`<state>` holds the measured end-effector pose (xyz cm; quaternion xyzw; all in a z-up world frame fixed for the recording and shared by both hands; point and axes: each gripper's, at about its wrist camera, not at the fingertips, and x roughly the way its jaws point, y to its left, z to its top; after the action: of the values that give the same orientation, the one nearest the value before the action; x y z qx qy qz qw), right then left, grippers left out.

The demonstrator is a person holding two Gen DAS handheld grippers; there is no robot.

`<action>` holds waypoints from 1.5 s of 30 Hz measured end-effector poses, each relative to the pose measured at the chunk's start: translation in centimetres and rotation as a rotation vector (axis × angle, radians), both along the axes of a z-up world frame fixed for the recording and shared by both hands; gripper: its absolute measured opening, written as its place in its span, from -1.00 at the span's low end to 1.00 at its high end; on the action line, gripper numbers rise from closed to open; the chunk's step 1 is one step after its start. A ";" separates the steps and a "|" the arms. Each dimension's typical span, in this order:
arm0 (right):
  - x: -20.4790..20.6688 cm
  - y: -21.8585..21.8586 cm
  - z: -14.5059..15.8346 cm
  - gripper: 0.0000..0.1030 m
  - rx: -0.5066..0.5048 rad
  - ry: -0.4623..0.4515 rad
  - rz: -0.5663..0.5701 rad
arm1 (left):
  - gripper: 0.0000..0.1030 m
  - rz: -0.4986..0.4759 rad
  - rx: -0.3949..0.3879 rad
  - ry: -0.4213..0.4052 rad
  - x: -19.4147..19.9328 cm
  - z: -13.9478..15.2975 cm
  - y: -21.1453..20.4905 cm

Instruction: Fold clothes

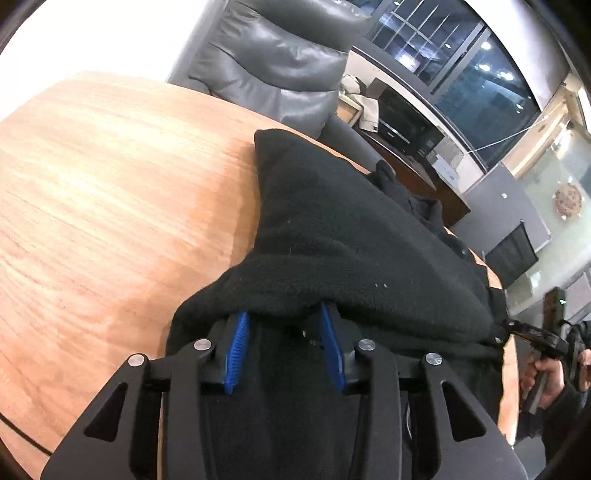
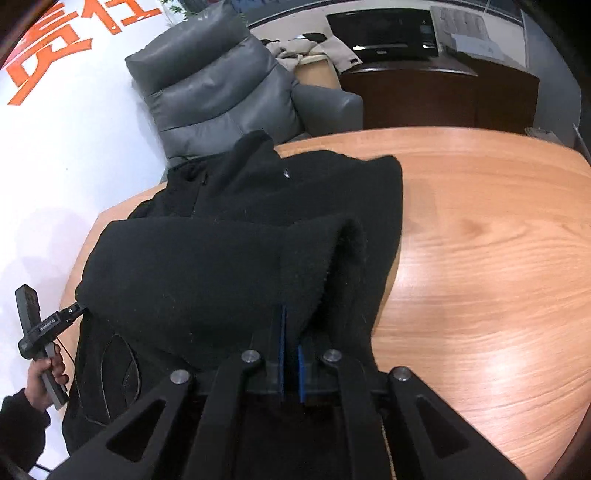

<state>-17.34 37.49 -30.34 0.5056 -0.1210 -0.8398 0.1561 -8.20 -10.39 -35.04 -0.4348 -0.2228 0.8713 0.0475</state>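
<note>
Bench (image 2: 480,240): light orange-brown wood veneer, visible grain, rounded edge, glare patches from overhead light. A thin dark seam line runs across the near corner in the left wrist view.

Black fleece garment (image 2: 229,258) lies on the bench, partly folded: a lower layer spread flat with collar and zipper toward the far edge, an upper layer lifted over it. One lower part hangs off the near bench edge.

Left gripper (image 1: 284,332): blue-padded fingers (image 1: 236,347) stand apart, fleece edge draped over their tips; cannot tell whether cloth is actually pinched. In the right wrist view its tip touches the garment's left edge, person's hand (image 2: 50,373) on the handle.

Right gripper (image 2: 291,354): blue pads close together, narrow gap, fleece fold clamped between them, cloth raised off the lower layer.

Room: grey leather armchair (image 2: 218,85) just behind the bench's far edge. White wall behind it with large orange characters (image 2: 66,40), partly cut off, not readable in full. Dark wood cabinet (image 2: 436,96) carrying a black microwave-like appliance (image 2: 380,33); small white logo on it, too small to read. Beige cloth heaped on a cardboard box (image 2: 317,70) beside the chair. Dark glazed windows (image 1: 461,66) with reflected ceiling lights. Small white lettering on the left gripper body, unreadable.
</note>
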 end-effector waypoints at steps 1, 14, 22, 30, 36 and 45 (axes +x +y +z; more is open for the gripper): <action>-0.3 -0.2 -0.2 -0.68 0.026 -0.030 0.012 | -0.17 -0.016 0.000 0.001 0.4 0.3 0.0; -0.5 -3.9 7.7 0.44 0.114 0.254 0.117 | 0.77 -0.385 -0.147 0.278 -5.8 8.4 9.1; -2.3 -4.7 -2.6 0.25 0.116 0.092 0.139 | 0.02 -0.290 -0.171 0.039 -10.0 -0.1 6.1; -1.8 -6.4 -0.7 0.14 0.305 0.253 0.192 | 0.35 -0.340 -0.238 0.120 -8.5 2.2 6.4; -6.0 -6.1 0.3 0.65 0.183 0.271 0.146 | 0.72 -0.431 -0.245 0.140 -11.8 2.9 8.5; -5.1 -3.4 -3.4 0.35 0.269 0.222 0.035 | 0.59 -0.400 -0.298 0.044 -12.8 -1.0 6.9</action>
<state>-22.47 34.13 -33.70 0.4283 0.0196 -0.8962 0.1141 -20.97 -3.44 -36.07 -0.4533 -0.0002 0.8771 0.1591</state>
